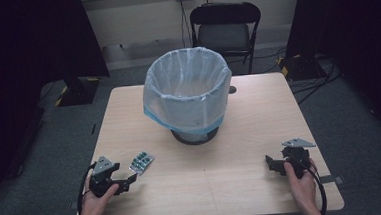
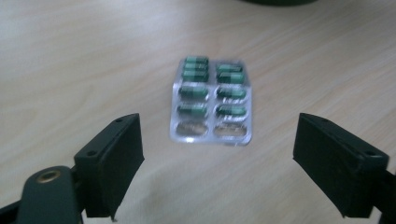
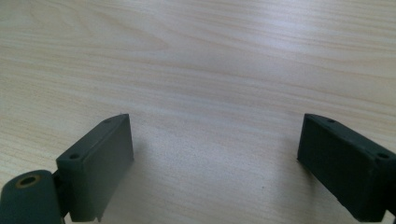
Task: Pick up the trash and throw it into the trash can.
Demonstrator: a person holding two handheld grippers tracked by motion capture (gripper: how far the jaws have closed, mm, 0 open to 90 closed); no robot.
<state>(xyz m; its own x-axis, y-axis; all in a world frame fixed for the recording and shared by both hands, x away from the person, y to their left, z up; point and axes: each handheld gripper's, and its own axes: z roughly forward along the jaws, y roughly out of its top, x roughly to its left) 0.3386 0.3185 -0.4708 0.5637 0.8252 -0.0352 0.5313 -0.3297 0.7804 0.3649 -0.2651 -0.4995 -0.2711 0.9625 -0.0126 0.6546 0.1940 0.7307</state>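
Silver blister pack [image 2: 211, 100] of green capsules, two emptied; both claws wide open, empty.

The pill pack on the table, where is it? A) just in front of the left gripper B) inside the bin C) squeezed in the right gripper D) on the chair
A: the pill pack lies flat on the table, ahead of the left gripper, whose jaws stand open.

The high view looks forward and down from above the near edge of the pale square wooden table [image 1: 260, 133], taking in all of it, while each gripper view skims close over that same wood grain (the left one facing a silver blister pack of green capsules [image 2: 212, 100]).
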